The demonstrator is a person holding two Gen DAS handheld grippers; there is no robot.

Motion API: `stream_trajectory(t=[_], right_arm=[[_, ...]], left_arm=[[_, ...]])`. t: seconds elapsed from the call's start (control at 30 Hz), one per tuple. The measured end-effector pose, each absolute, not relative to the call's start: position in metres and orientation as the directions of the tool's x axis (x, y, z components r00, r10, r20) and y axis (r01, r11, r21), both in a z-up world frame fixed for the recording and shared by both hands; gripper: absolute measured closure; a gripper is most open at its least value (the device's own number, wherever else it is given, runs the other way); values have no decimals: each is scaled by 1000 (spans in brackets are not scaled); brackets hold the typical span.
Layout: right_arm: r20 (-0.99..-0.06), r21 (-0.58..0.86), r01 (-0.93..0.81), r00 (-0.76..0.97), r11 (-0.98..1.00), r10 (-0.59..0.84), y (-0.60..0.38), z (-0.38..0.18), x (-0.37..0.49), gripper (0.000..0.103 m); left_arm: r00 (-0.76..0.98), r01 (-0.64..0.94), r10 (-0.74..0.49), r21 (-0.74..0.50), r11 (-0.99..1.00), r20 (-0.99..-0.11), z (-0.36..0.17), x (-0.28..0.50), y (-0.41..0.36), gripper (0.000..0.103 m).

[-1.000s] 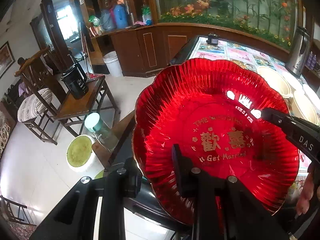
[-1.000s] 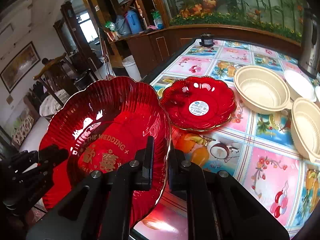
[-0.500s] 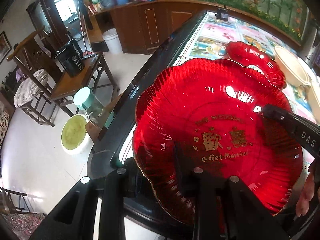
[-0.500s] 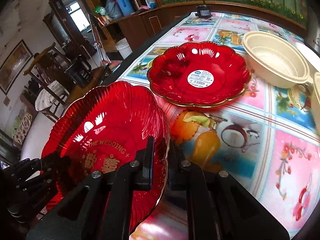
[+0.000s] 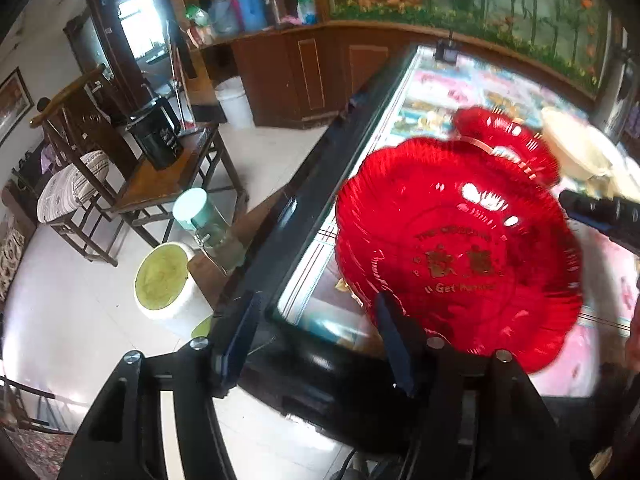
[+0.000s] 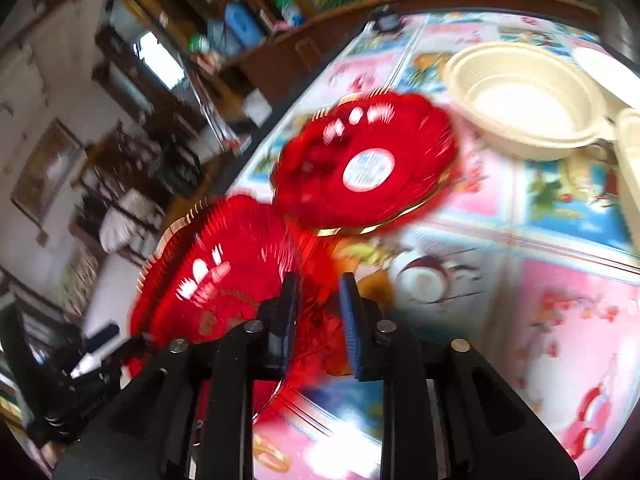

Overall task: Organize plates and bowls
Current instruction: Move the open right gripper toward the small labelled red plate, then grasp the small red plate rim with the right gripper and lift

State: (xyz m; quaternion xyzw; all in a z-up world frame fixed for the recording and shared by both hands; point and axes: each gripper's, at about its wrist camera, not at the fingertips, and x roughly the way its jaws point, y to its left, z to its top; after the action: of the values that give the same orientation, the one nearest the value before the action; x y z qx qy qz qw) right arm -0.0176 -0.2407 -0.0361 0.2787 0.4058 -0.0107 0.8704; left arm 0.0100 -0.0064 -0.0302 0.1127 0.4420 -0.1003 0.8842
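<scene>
A red scalloped plate (image 5: 460, 256) with gold lettering is low over the table's near-left corner, its far rim next to a second red plate (image 6: 368, 168) that bears a white sticker. My left gripper (image 5: 316, 338) is opening; its jaws stand wide and only the right finger (image 5: 394, 344) is by the plate's rim. My right gripper (image 6: 320, 316) is opening too, with the lettered plate (image 6: 224, 272) passing its blurred rim between the parted fingers. The pads do not press on it. Cream bowls (image 6: 524, 100) sit further back.
The table (image 6: 560, 320) has a colourful picture cloth and a dark edge (image 5: 320, 184) on the left. Off that edge stand a small wooden table (image 5: 168, 176) with a black kettle, a chair, a bottle (image 5: 204, 220) and a white bucket (image 5: 168, 284).
Both grippers were shut on the lettered plate's rim; now both pairs of fingers have parted. The plate has come down toward the table, next to the sticker plate.
</scene>
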Motion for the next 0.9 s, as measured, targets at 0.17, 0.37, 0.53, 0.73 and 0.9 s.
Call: stream_trajectory(t=[0.17, 0.37, 0.53, 0.73, 0.9], right_arm=[[-705, 482, 349, 699, 804, 119, -274, -23, -26, 63], [-737, 544, 455, 660, 705, 142, -310, -48, -5, 63], [-769, 524, 493, 625, 695, 136, -318, -59, 27, 63], [-798, 466, 504, 595, 727, 99, -302, -66, 56, 63], [-809, 440, 526, 584, 728, 67, -300, -67, 61, 87]], left_arm=[[668, 266, -70, 150, 952, -741, -14, -9, -5, 41], [684, 300, -126, 120, 946, -719, -5, -16, -17, 41], [673, 326, -154, 104, 939, -724, -3, -16, -22, 41], [677, 314, -158, 89, 945, -719, 1, -14, -17, 37], [678, 315, -162, 85, 945, -716, 1, -16, -17, 36]])
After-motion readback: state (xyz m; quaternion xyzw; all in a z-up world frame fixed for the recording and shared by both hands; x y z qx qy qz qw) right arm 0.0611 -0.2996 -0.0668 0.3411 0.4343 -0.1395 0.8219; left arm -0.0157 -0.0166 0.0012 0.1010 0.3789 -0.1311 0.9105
